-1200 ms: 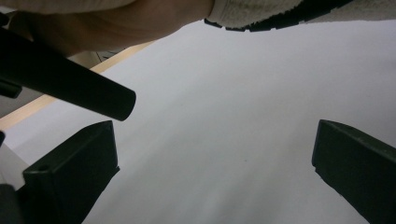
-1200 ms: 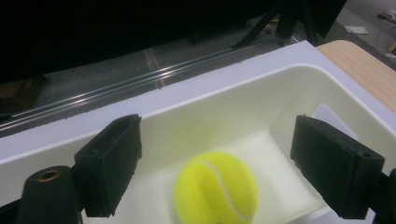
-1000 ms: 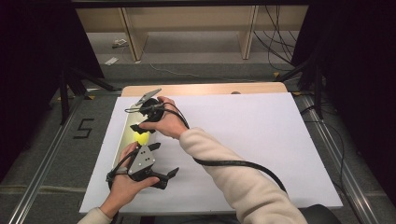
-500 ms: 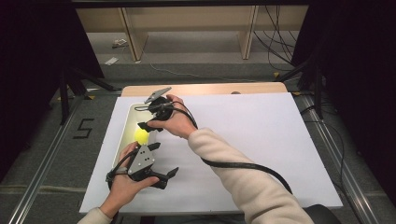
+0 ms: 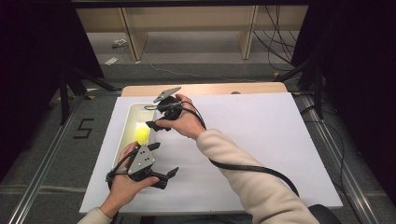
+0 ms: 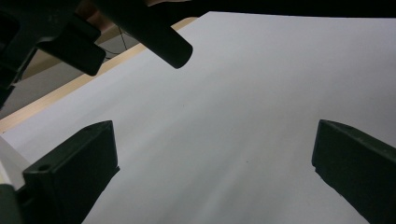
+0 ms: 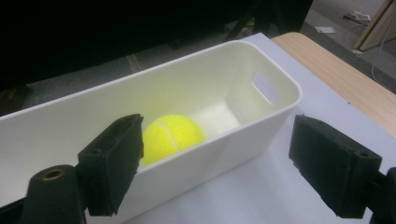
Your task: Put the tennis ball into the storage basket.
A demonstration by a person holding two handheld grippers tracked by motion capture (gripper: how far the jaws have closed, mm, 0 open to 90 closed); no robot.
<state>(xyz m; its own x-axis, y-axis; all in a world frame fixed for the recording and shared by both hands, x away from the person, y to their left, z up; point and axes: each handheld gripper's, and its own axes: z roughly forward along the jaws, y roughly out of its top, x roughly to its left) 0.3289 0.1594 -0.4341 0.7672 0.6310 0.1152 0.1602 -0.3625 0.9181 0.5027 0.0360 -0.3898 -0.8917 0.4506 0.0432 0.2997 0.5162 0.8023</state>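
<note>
The tennis ball (image 7: 172,135) sits at the bottom of the white bin (image 7: 280,109) at the counter's (image 5: 261,140) left edge. Both sets of tongs stand apart and empty: the right tongs (image 5: 152,125) hover over the bin's near wall, the left tongs (image 5: 164,159) just beside it over bare sheet. If the ball is to come out, I'd drop straight down between the walls. The bin is narrow; the sheet to the right lies wide open.

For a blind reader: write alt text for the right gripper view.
A yellow tennis ball lies inside a long white plastic bin on a white table sheet. The open right gripper points at the bin, holding nothing.
</note>
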